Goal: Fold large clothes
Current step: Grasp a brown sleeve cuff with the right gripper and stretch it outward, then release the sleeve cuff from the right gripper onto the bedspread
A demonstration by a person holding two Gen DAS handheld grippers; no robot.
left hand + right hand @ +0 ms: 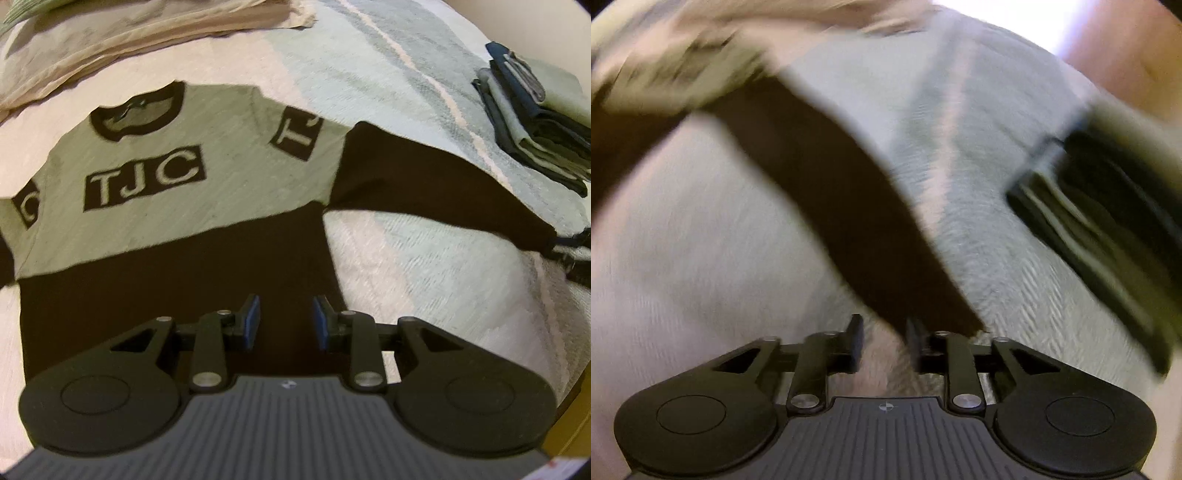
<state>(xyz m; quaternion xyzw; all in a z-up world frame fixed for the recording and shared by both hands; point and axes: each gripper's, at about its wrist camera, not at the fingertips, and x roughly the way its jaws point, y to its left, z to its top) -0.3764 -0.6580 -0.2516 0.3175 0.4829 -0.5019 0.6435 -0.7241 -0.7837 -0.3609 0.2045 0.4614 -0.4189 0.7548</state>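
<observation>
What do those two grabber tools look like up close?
Both are matte black: two round discs at the sides, jointed link arms with silver pins, and a ribbed grey body bearing a small crosshair mark. The left gripper has blue pads; the right gripper's look dark.

Both wrist views look steeply down, close over the bedspread (424, 266), sharing the sweater's black sleeve (831, 206).

the sweater (177, 192) lies spread flat on the bed (424, 258), collar at the far end, hem nearest the left tongs (284, 325), which hang over its lower part. its sleeve (424, 177) stretches out to the right, the end reaching the right tongs (884, 345). a stack of folded clothes (535, 129) sits farther right; pillows (92, 48) lie beyond the collar.
</observation>
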